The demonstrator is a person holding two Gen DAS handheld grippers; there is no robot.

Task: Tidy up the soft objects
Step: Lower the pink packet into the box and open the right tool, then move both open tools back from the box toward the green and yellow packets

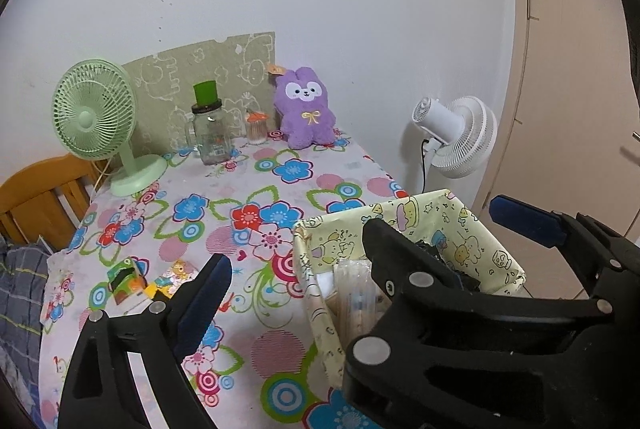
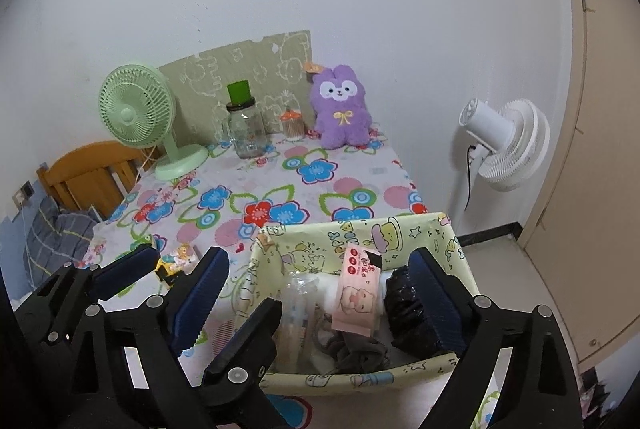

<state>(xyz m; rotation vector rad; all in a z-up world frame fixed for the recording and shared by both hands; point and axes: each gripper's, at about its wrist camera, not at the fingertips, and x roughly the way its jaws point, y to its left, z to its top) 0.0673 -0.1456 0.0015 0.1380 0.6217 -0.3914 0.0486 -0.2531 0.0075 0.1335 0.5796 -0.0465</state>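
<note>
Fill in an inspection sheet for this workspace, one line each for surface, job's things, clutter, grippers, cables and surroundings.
Surface: table with floral tablecloth, against a white wall.
Job's things: purple plush bunny upright at the back; yellow fabric basket at the near edge, holding a pink tissue pack, black bundle and grey cloth.
Clutter: green desk fan, glass jar with green lid, cotton swab jar, small cartons.
Grippers: left gripper jaws open, empty, straddling the basket's left wall; right gripper jaws open, empty, over the basket.
Cables: black cord below the white fan.
Surroundings: white standing fan, wooden chair, beige door.
</note>
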